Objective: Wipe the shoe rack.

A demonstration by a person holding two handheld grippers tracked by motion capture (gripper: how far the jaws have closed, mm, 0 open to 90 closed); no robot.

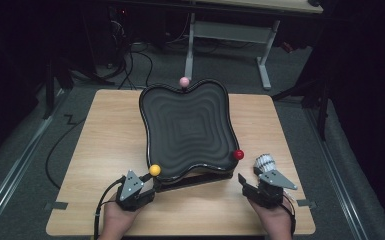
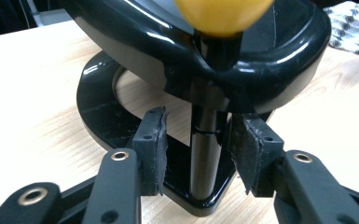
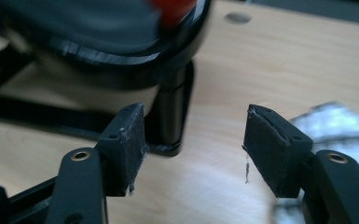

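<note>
Black wavy-edged tray (image 1: 187, 125) sits mid-table on a black base frame (image 2: 102, 116), near edge toward the person. Three ball-topped posts: yellow ball (image 1: 154, 170) near-left, red ball (image 1: 238, 154) near-right, pink ball (image 1: 184, 81) at the far edge.

Left gripper (image 1: 147, 192) is at the near-left corner; in the left gripper view its jaws straddle the post (image 2: 204, 154) under the yellow ball — narrow gap each side, pads not touching yet. Right gripper (image 1: 241, 181) is just off the near-right corner, jaws wide; the post (image 3: 170, 116) under the red ball sits beside one jaw, not between them.

Risks, as I judge them: glossy round post, so a left grip could slip or twist. Right jaws are off-centre — closing now would miss or knock the post. Uneven lift from two corners would tilt the tray.

Patterned cloth (image 1: 264, 163) lies just beside the right gripper and could snag.

Light wood table (image 1: 105, 150), grey floor, dark room, cables and another table frame behind.
</note>
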